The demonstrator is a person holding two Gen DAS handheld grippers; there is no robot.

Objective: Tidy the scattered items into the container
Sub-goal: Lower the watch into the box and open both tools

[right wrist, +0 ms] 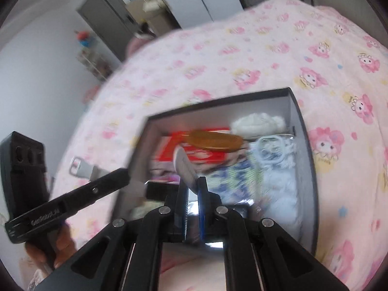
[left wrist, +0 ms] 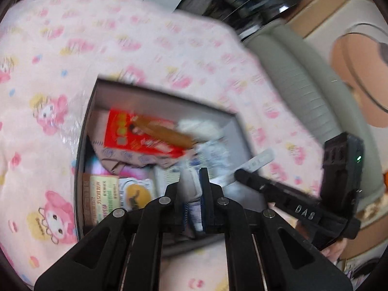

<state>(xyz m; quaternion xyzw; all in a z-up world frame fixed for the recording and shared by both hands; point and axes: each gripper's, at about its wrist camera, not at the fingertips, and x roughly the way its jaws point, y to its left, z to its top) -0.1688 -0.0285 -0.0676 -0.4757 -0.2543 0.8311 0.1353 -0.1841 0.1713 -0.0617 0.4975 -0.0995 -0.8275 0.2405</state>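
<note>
i see from the left wrist view that my left gripper (left wrist: 191,177) is narrow, its two fingers pressed on a pale piece (left wrist: 191,189) that stands between the blue pads. the picture is much blurred, so i cannot say what this piece is. in the right wrist view my right gripper (right wrist: 192,181) is narrow also, and it pinches a grey strip (right wrist: 181,165) that goes up and to the left out of the fingers.

both tools are above the box (left wrist: 81,145), a dark-rimmed container with grey inner walls that lies on the pink bedspread (left wrist: 48,72) with cartoon figures. the box is open and already has things in it: a red packet (left wrist: 135,133) near the far wall, a brown oblong thing (left wrist: 165,131) across the packet, a white fluffy thing (right wrist: 257,121) in the far right corner, and some printed packets toward the near side.

in the right wrist view the left gripper comes in from the left, with a hand (right wrist: 60,242) under its handle. behind its fingers there is a pale tab with a rectangular window (right wrist: 80,166), over the bedspread at the left of the box. i cannot tell if this tab is held or lies on the cloth.
</note>
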